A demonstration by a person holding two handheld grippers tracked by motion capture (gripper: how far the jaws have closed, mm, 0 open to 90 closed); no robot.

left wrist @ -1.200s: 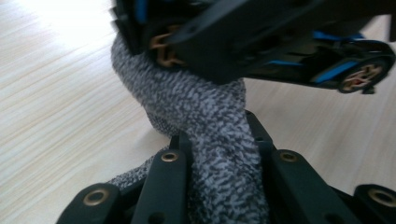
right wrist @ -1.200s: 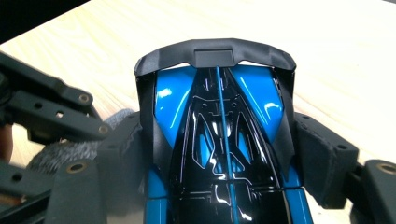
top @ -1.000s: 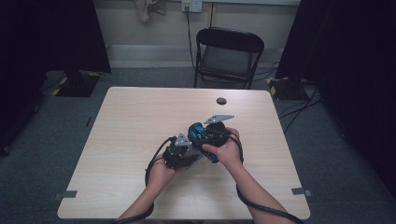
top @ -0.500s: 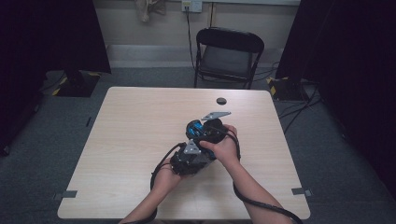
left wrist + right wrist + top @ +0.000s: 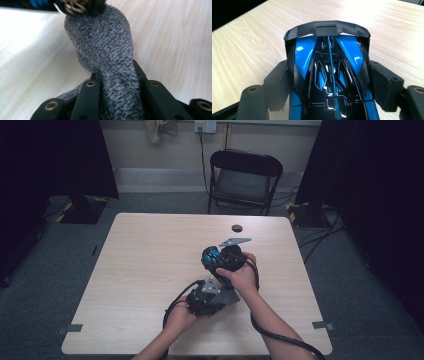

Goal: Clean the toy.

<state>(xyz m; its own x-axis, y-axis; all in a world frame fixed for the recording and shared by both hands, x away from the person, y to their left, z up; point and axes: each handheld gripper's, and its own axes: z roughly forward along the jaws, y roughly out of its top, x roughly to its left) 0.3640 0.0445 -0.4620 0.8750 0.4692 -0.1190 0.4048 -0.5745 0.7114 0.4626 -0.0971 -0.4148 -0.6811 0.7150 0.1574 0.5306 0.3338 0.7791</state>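
On the pale wooden table, the left tool lies low near the front edge, its jaws clamped tight on a grey cloth. The left gripper view shows what the high view cannot: the cloth is a nubby, speckled terry fabric, pinched into a narrow neck between the black jaws and bulging out above them, its far end touching the underside of the toy car, where brass-coloured metal parts show. Just to the right and a little farther up the table, the right tool grips the toy car by its two sides. In the high view the car is a small blue and black shape above the right hand, near the middle of the table. The right gripper view gives the detail: glossy blue bodywork, a shiny black centre panel with a thin blue line, and a matte black wing across the far end. Farther back lies a small black disc.
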